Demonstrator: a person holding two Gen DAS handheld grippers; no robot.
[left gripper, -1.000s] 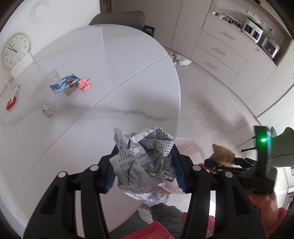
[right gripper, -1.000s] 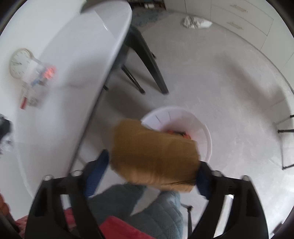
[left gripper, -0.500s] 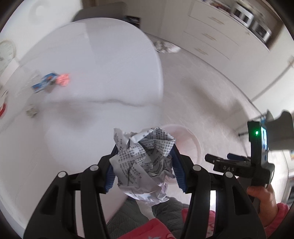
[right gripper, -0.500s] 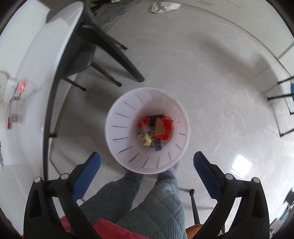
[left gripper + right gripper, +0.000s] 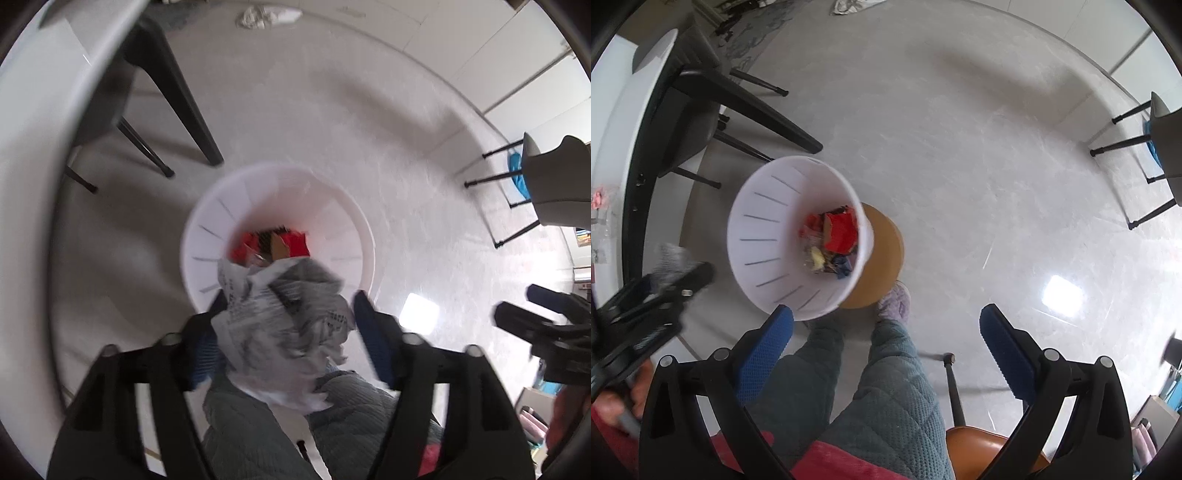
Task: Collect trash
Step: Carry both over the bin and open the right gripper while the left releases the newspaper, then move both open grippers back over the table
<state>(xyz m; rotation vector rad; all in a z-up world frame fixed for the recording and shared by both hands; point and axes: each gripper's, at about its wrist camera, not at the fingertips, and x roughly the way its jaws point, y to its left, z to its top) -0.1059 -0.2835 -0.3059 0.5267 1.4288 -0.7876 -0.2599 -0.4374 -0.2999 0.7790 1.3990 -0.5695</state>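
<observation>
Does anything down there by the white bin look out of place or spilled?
Yes. A brown roll-like object lies on the floor against the outside of the white bin, not inside with the other trash. Farther off, a crumpled white scrap lies loose on the floor. Nothing else stands out.

It was a home: pale tiled floor [image 5: 960, 155], white table [image 5: 613, 122] and dark chair [image 5: 698, 110] left of the gripper.

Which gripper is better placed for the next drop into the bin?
Left. The left gripper has the crumpled newspaper between its pads, above the white bin. The right gripper is open and empty, off to the bin's side.
</observation>
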